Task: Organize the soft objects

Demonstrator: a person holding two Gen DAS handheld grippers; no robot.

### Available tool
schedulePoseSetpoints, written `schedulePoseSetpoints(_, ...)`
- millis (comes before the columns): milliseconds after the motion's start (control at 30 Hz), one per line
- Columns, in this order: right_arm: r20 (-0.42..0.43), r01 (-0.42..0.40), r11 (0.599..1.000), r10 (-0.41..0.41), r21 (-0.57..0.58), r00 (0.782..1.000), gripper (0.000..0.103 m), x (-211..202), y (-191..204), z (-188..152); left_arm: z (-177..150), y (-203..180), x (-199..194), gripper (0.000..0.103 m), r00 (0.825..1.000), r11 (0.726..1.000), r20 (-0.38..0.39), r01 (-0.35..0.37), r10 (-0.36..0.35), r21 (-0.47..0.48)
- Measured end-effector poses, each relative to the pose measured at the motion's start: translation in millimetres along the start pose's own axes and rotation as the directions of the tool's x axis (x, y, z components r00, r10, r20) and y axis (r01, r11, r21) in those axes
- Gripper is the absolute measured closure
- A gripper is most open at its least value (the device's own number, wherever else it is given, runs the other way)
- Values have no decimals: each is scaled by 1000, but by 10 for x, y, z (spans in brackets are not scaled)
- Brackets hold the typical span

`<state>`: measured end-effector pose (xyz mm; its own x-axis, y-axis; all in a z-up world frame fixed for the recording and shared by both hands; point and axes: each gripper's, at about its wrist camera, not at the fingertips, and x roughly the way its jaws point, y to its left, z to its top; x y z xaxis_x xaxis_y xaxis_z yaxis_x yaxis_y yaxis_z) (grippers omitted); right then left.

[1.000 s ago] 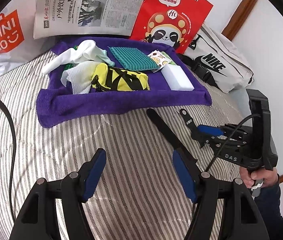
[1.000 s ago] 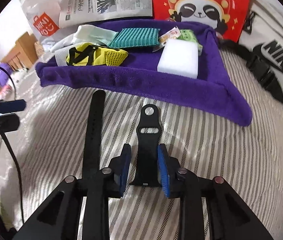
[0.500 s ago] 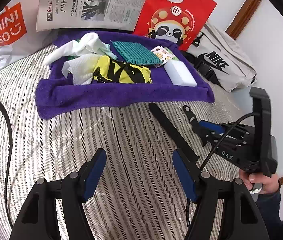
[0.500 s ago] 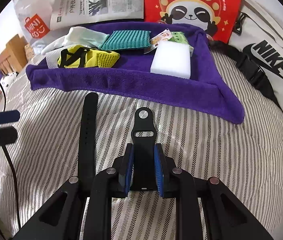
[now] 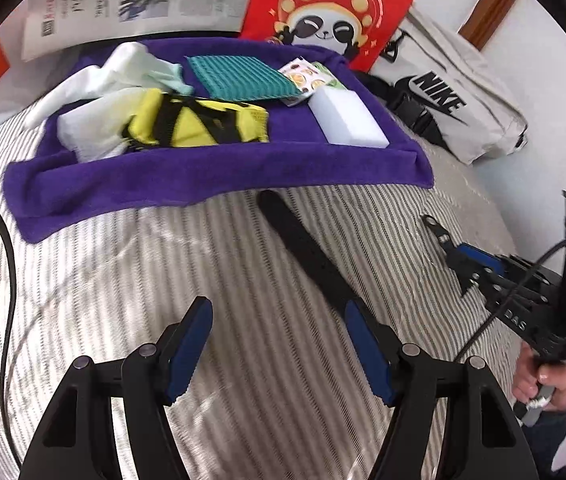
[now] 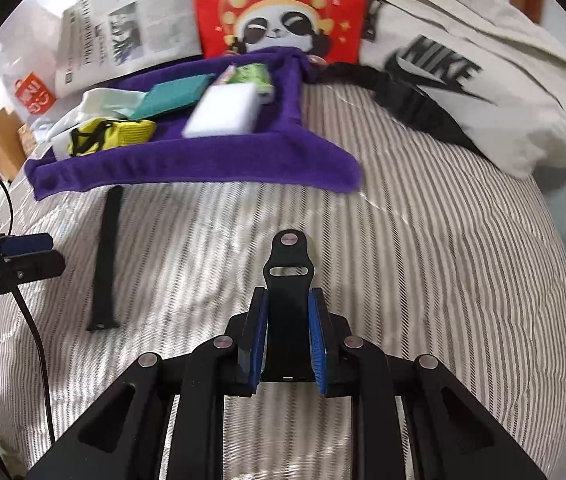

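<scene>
Now right gripper point(image 6: 287, 332) clamped on short black strap piece point(image 6: 287, 280), lower centre of right-wrist frame, above striped bedding point(image 6: 423, 260). Left gripper point(image 5: 277, 344) jaws apart, empty; long black strap point(image 5: 307, 256) lies just beyond, below purple towel point(image 5: 203, 176).

Purple towel point(image 5: 211, 184), striped bedcover point(image 5: 163, 280)

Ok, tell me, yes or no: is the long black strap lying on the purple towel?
No, the long black strap lies on the striped bedcover, just in front of the purple towel.
</scene>
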<state>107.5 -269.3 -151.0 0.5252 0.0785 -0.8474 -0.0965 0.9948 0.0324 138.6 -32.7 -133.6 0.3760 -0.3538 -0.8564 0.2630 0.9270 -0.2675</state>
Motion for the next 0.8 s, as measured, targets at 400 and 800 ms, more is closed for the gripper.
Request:
schedulePoseSetpoints(400,52,-17,1000,17,3,998,82,35,-39,-128,117,-499,373,36,974,970,16,-226,225,94)
schedulePoseSetpoints(800,75,-2,1000,1,14,997,82,23,-22,-148,63,-574,427,9,972,962,54,-232,227,143)
